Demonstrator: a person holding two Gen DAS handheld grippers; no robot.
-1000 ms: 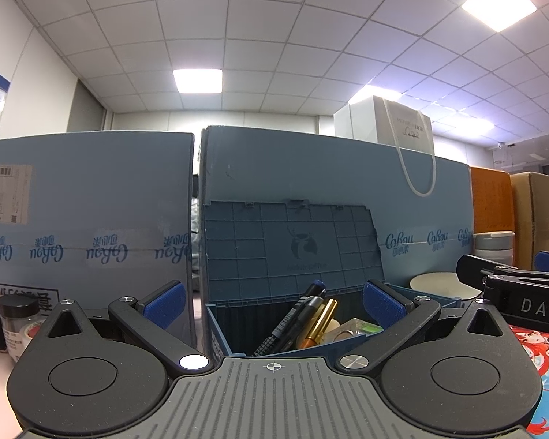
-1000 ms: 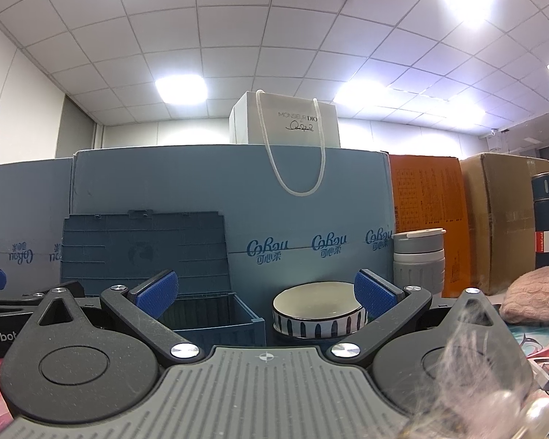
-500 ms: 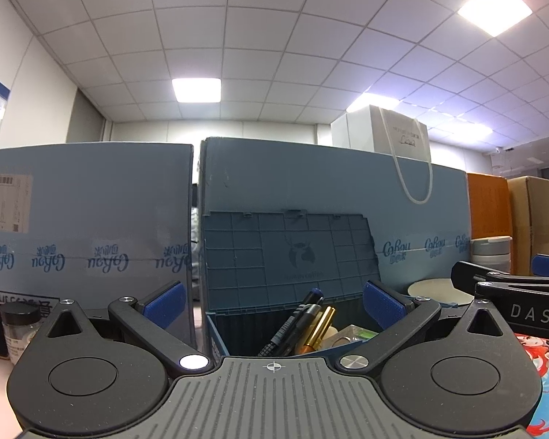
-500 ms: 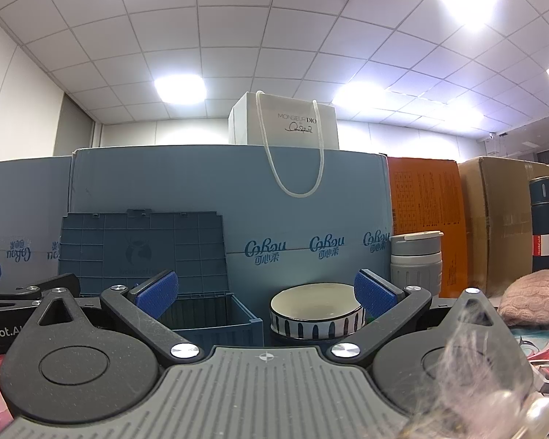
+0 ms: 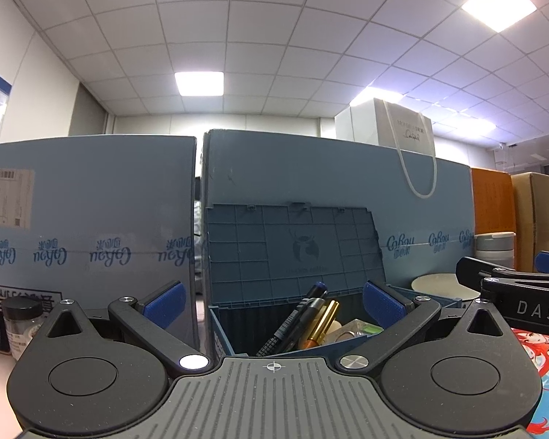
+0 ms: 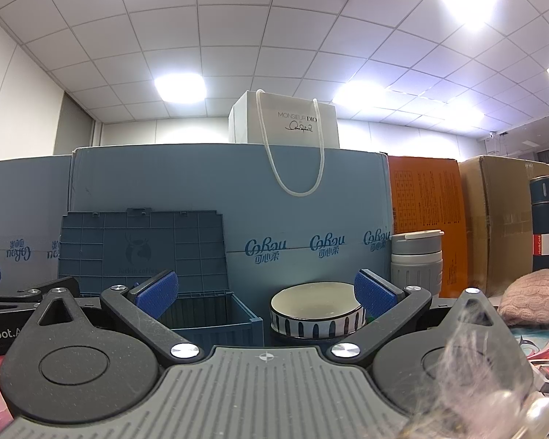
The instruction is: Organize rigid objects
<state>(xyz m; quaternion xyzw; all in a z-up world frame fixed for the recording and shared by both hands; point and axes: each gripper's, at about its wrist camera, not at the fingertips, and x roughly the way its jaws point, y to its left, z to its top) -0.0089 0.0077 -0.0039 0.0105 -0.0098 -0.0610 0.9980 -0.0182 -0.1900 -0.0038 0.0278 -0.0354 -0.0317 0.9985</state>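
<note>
Two pens (image 5: 296,320) stand in one crate (image 5: 219,323); both tongs (image 5: 272,301) (image 6: 267,292) gape empty.

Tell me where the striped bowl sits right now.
In the right wrist view, the bowl sits centre-right between the open gripper's fingers, right of the blue bin, left of the grey cup.

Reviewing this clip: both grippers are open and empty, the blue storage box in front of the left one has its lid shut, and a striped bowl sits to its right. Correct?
Not quite. The blue storage box has its lid raised, standing upright behind it, with pens sticking out; the left wrist view shows this. The left gripper and right gripper are open and empty, and the striped bowl sits to the box's right.
</note>
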